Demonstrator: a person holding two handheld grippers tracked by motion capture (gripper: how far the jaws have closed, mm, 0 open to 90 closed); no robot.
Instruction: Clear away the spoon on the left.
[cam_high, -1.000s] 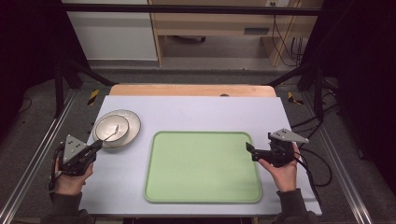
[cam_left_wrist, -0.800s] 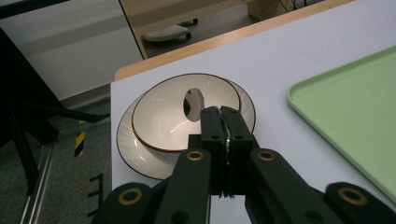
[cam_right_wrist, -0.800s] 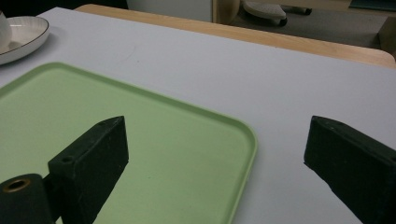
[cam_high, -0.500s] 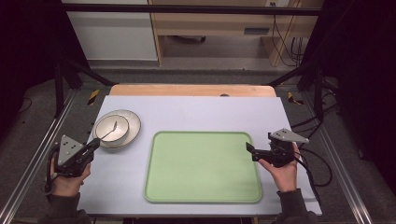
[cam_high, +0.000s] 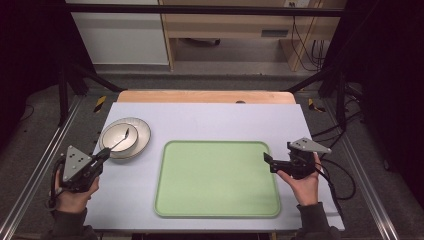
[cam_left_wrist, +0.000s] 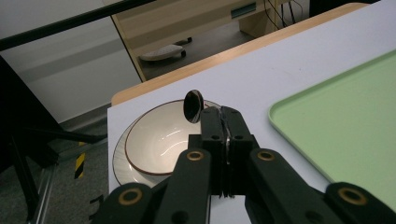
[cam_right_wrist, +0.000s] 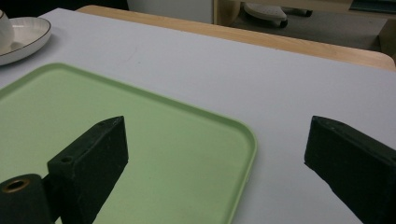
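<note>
This looks like a lab or workshop: a dark metal frame (cam_high: 65, 85) stands around the white surface (cam_high: 210, 120), loose cables (cam_high: 305, 45) hang by a plywood bench (cam_high: 225, 25), and hazard tape (cam_high: 100, 103) marks the grey floor (cam_high: 30, 145).

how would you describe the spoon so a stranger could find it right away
Start at the large green tray in the middle of the white table, then look left to the cream bowl sitting on a plate. The spoon is the thin dark metal piece whose handle is pinched in the left gripper, its round head raised over the bowl.
</note>
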